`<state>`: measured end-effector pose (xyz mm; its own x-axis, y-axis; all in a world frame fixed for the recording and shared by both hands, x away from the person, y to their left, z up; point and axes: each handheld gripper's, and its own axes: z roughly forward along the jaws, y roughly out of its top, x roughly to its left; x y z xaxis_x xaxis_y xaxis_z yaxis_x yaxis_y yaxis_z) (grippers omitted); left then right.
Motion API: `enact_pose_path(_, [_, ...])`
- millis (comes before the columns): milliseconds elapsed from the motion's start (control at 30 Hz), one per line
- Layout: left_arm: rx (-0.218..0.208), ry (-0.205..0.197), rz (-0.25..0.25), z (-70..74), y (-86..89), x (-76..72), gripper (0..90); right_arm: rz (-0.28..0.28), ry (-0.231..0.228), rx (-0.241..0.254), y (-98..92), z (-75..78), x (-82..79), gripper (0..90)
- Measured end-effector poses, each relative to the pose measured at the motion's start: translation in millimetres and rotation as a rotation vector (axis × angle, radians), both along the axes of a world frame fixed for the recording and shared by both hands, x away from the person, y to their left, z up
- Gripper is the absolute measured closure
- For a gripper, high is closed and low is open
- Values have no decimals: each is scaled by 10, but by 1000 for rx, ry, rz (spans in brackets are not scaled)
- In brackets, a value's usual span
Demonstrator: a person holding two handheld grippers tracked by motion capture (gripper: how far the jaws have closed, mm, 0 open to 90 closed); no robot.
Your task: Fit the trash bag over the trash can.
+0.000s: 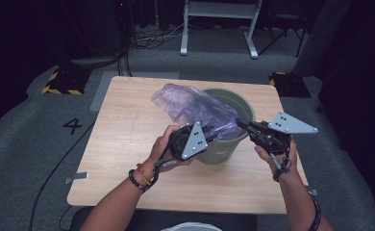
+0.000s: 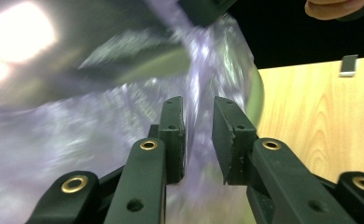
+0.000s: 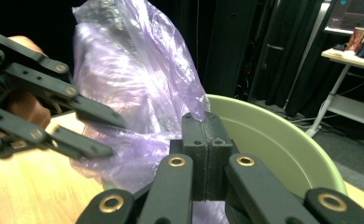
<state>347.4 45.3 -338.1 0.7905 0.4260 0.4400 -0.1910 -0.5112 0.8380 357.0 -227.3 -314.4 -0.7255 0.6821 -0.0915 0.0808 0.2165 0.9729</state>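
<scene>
Bucket [image 1: 224, 149], green, round, standing upright on the wooden surface [image 1: 128, 144] toward its right half. Bag [image 1: 195, 108], thin purple plastic, crumpled, draped over the bucket's left rim and partly inside it. Right gripper [image 1: 243, 126] at the near right of the bucket rim; in the right gripper view its jaws are pressed together on an edge of the bag [image 3: 138, 93], with the bucket [image 3: 273, 140] behind. Left gripper [image 1: 213, 135] against the bucket's near left side; in the left gripper view its jaws stand slightly parted, a fold of bag [image 2: 199, 107] between them, pads not pressing on it.
</scene>
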Motion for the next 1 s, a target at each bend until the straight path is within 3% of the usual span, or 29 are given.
enact_pose_path(167, [-16, 25, -24, -10, 160, -89, 765, -19, 23, 38, -178, -72, -63, 900])
enact_pose_path(267, [-5, 45, -45, -45, 209, -121, 809, -3, 57, 70, -245, -124, -96, 900])
enact_pose_path(333, [-10, 67, -73, -72, 230, -142, 808, -7, 65, 71, -265, -159, -117, 900])
enact_pose_path(467, [18, 71, -100, -120, 228, -204, 867, 7, 108, 84, -313, -263, -144, 900])
enact_pose_path(600, [24, 91, -114, -170, 230, -254, 864, 7, 127, 80, -338, -335, -160, 900])
enact_pose_path(867, [13, 126, -122, -300, 397, -265, 787, -29, 146, 78, -411, -507, -135, 900])
enact_pose_path(933, [13, 123, -84, -314, 476, -262, 748, -31, 143, 72, -433, -533, -136, 899])
enact_pose_path(1000, [-37, 134, -47, -304, 577, -243, 626, -33, 129, 66, -456, -555, -142, 892])
